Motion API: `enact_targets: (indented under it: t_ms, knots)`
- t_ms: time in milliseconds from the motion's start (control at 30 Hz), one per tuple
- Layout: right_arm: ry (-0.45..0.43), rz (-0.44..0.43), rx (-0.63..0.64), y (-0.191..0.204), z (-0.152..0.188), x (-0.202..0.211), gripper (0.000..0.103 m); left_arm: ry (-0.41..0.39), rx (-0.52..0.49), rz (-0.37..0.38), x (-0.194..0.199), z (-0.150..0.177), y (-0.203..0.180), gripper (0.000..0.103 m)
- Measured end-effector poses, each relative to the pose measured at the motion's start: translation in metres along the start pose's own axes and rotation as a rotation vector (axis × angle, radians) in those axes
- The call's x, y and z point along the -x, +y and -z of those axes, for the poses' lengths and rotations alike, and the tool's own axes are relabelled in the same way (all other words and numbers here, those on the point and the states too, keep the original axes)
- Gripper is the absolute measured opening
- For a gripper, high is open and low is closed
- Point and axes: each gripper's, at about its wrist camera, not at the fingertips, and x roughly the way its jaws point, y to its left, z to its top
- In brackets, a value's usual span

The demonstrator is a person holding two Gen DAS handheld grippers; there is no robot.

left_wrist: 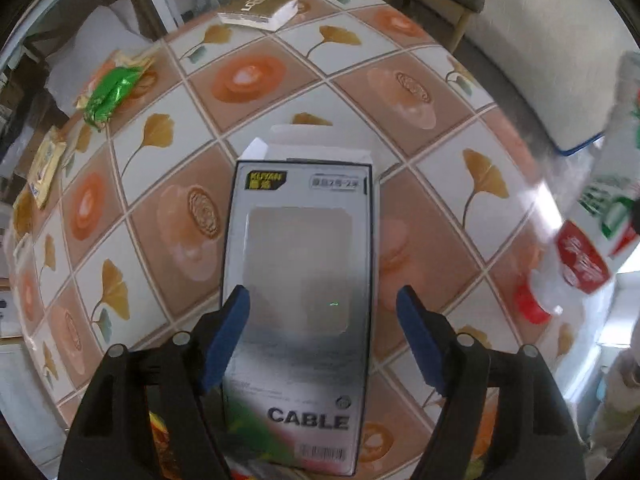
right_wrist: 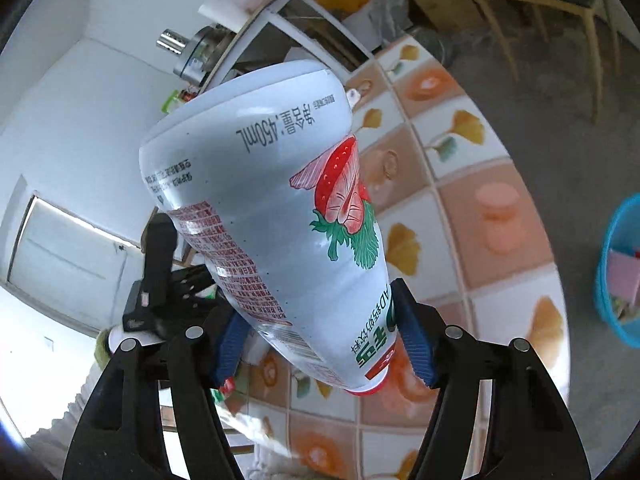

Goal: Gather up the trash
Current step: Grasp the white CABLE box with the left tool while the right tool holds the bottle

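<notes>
Right gripper (right_wrist: pixel 320 332) clamps bottle (right_wrist: pixel 264 208), mid-frame; next carry to blue bin (right_wrist: pixel 612 280), right edge. Left gripper (left_wrist: pixel 324 320) jaws apart, straddling cable box (left_wrist: pixel 300 280) frame centre; next close on it

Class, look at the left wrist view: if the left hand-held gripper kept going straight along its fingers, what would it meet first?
Most likely the cable box lying on the tablecloth. The left hand-held gripper points steeply down with open jaws astride the box; its height above it is unclear.
</notes>
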Motion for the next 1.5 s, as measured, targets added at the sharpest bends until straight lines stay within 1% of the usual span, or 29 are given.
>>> enact_targets:
  t_ms: [67,200,233,300,333,367,400,467,533,600,667,700,767,800,867,1033,1133,1233,1300,1367,1400,1433,1500]
  knots:
    - [-0.007,-0.011,-0.009,-0.004,0.001,0.006,0.063,0.003,0.019,0.019,-0.001,-0.006,-0.007,0.074]
    - [-0.017,-0.036,-0.022,-0.012,0.006,0.016,0.063,-0.014,0.126,0.106,-0.002,-0.017,-0.02,0.074]
    - [-0.021,-0.04,-0.025,-0.013,0.006,0.02,0.063,-0.024,0.161,0.133,0.0,-0.017,-0.026,0.074]
    - [-0.028,-0.049,-0.034,-0.018,0.007,0.028,0.063,-0.033,0.202,0.188,0.003,-0.02,-0.03,0.074]
    - [-0.029,-0.057,-0.038,-0.018,0.01,0.03,0.063,-0.036,0.23,0.244,0.005,-0.022,-0.03,0.074]
    - [-0.027,-0.072,-0.045,-0.02,0.011,0.033,0.063,-0.04,0.258,0.276,0.008,-0.022,-0.028,0.074]
    - [-0.021,-0.084,-0.049,-0.024,0.011,0.036,0.063,-0.049,0.272,0.277,0.012,-0.023,-0.025,0.074]
    - [-0.008,-0.099,-0.049,-0.029,0.019,0.042,0.063,-0.074,0.274,0.246,0.019,-0.024,-0.016,0.074]
    - [0.006,-0.123,-0.047,-0.03,0.024,0.045,0.063,-0.092,0.304,0.177,0.021,-0.021,0.003,0.074]
    - [0.023,-0.166,-0.052,-0.032,0.03,0.046,0.063,-0.1,0.359,0.096,0.021,-0.018,0.028,0.074]
    - [0.044,-0.209,-0.062,-0.031,0.034,0.043,0.063,-0.082,0.396,0.042,0.015,-0.017,0.046,0.074]
    - [0.051,-0.219,-0.066,-0.035,0.042,0.044,0.063,-0.039,0.413,0.055,0.008,-0.016,0.052,0.074]
    - [0.065,-0.218,-0.078,-0.039,0.041,0.037,0.063,0.041,0.463,0.122,-0.007,-0.011,0.06,0.074]
    - [0.068,-0.215,-0.081,-0.04,0.042,0.034,0.063,0.072,0.504,0.177,-0.013,-0.008,0.06,0.074]
    - [0.074,-0.206,-0.09,-0.042,0.043,0.029,0.063,0.081,0.529,0.229,-0.015,-0.006,0.055,0.074]
    - [0.072,-0.192,-0.104,-0.047,0.033,0.015,0.063,0.108,0.542,0.389,-0.012,-0.003,0.028,0.074]
    - [0.064,-0.178,-0.115,-0.048,0.029,0.009,0.063,0.106,0.512,0.438,-0.008,0.003,0.005,0.074]
    - [0.054,-0.164,-0.132,-0.049,0.034,0.013,0.063,0.103,0.491,0.475,-0.006,0.014,-0.015,0.074]
    - [0.048,-0.143,-0.141,-0.051,0.033,0.011,0.062,0.073,0.464,0.467,-0.003,0.026,-0.026,0.074]
    - [0.053,-0.121,-0.144,-0.052,0.031,0.01,0.062,0.004,0.422,0.417,0.006,0.039,-0.038,0.075]
    - [0.053,-0.104,-0.143,-0.053,0.031,0.011,0.062,-0.026,0.402,0.383,0.009,0.045,-0.046,0.076]
    - [0.051,-0.079,-0.141,-0.053,0.029,0.012,0.062,-0.071,0.375,0.323,0.013,0.052,-0.054,0.076]
    - [0.045,-0.001,-0.13,-0.054,0.026,0.012,0.062,-0.143,0.333,0.231,0.018,0.061,-0.066,0.078]
